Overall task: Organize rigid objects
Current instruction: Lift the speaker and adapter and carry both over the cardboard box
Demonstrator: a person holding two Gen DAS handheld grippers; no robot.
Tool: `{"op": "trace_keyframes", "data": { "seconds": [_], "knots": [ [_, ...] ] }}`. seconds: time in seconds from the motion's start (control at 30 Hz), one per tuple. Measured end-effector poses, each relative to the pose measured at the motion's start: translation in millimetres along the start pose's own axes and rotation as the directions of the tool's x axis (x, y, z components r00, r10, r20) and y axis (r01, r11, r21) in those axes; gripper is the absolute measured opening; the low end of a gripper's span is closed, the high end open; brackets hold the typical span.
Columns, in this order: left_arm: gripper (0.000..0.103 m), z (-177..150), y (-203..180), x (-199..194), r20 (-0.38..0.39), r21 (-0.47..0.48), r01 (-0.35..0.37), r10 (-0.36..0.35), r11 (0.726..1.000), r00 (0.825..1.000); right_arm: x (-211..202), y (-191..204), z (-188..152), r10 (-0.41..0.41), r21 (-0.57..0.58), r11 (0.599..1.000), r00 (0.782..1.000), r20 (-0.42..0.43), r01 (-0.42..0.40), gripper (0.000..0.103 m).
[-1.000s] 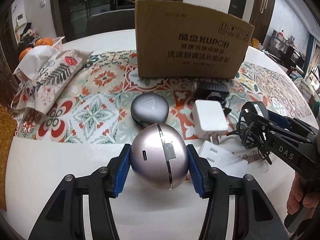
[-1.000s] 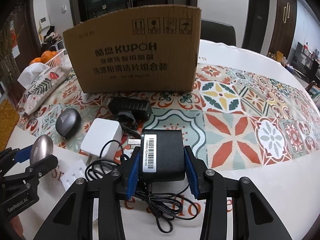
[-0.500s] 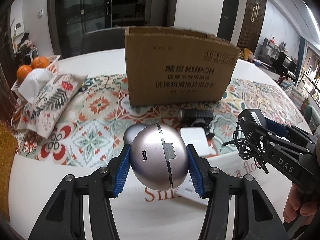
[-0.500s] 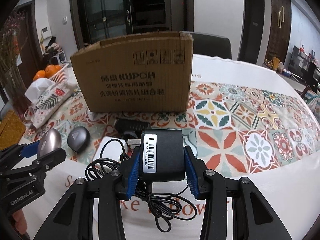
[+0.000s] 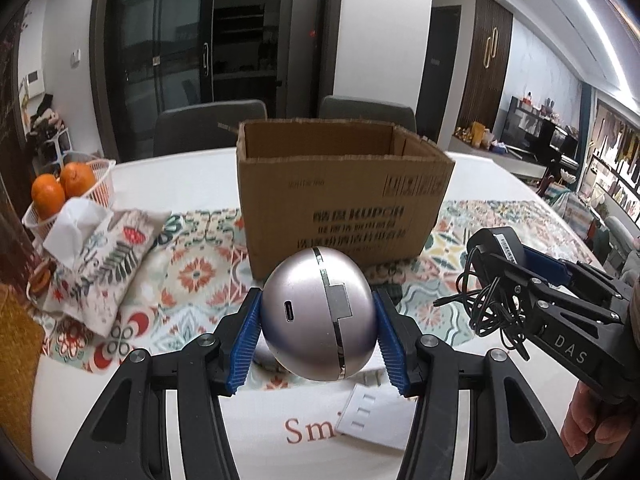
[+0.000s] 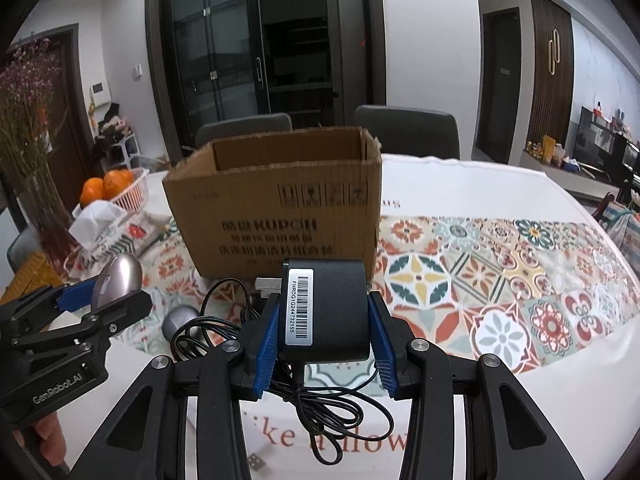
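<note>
My left gripper [image 5: 318, 314] is shut on a silver egg-shaped device [image 5: 318, 314], lifted above the table. It shows from the side in the right wrist view, where the left gripper [image 6: 114, 298] pinches the silver device [image 6: 118, 280]. My right gripper [image 6: 324, 316] is shut on a black power adapter [image 6: 326, 310] with a barcode label; its tangled cable [image 6: 332, 408] hangs below. In the left wrist view the right gripper [image 5: 500, 264] carries the adapter [image 5: 496, 242] at the right. An open cardboard box [image 5: 340, 192] stands ahead of both, also the box [image 6: 276, 208] in the right wrist view.
A second grey device [image 6: 180, 320] lies on the patterned cloth [image 6: 500, 276]. A white flat piece [image 5: 376, 420] rests on the white table near me. At the left sit a floral tissue pouch [image 5: 104, 264] and a basket of oranges [image 5: 64, 188]. Chairs stand behind the table.
Both grippers have risen with their objects, and the views have tilted up. The box's open top now shows. The white charger and black adapter on the cloth have dropped out of sight.
</note>
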State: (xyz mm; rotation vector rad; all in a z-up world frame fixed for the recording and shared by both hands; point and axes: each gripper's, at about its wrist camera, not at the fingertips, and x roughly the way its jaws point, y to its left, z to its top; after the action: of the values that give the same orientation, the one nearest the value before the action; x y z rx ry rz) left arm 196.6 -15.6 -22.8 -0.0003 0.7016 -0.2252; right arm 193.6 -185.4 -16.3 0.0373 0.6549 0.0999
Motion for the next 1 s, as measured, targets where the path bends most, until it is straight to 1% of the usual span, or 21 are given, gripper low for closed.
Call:
{"op": "trace_keyframes", "data": {
  "seconds": [0.57, 1.0],
  "knots": [
    [0.054, 51, 1, -15, 0.117, 0.006, 0.008, -0.008, 1.000, 0.993, -15, 2, 44, 0.024, 0.028, 0.999, 0.993, 0.113, -0.027, 0.042],
    [0.054, 86, 4, -23, 0.171, 0.020, 0.003, -0.007, 1.000, 0.985, -23, 6, 77, 0.038, 0.027, 0.999, 0.983, 0.180, -0.044, 0.042]
  ]
}}
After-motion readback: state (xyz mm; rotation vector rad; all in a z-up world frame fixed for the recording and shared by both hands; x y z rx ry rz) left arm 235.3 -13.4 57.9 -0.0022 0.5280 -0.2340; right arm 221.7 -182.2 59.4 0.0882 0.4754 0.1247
